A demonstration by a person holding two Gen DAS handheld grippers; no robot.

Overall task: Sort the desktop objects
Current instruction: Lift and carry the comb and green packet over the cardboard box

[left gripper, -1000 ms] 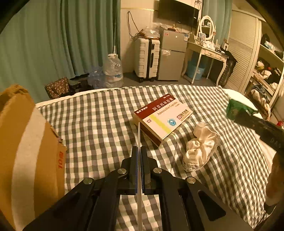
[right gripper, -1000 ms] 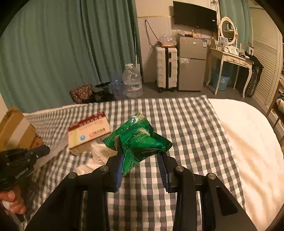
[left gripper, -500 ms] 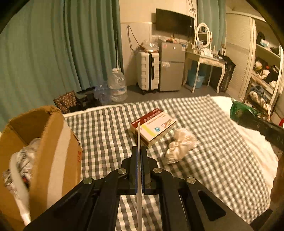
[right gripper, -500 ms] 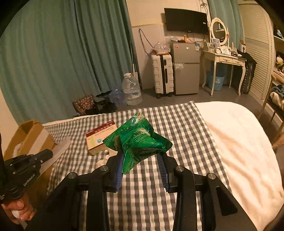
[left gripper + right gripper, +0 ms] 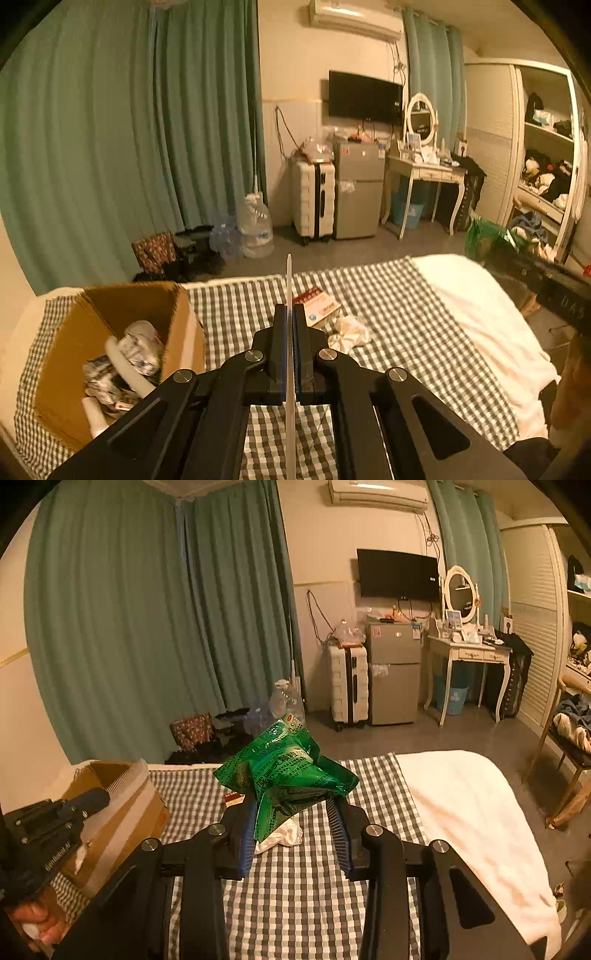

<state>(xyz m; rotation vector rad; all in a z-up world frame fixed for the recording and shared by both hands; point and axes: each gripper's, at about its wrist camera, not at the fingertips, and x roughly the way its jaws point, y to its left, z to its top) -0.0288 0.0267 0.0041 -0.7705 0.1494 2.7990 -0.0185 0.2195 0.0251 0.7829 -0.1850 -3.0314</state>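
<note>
My left gripper is shut on a thin white comb, seen edge-on here; the right wrist view shows its teeth over the box. My right gripper is shut on a crumpled green packet, held high above the checked bedspread. The packet also shows at the right edge of the left wrist view. A red-and-white medicine box and a crumpled white cloth lie on the bedspread ahead. An open cardboard box with several items inside stands at the left.
A white blanket covers the bed's right side. Beyond the bed stand water bottles, a white suitcase, a small fridge and a dressing table. A person's hand holds the left gripper.
Both grippers have risen and drawn back from the bed with their loads. The cardboard box's inside has come into view, and the medicine box and cloth look smaller and farther.
</note>
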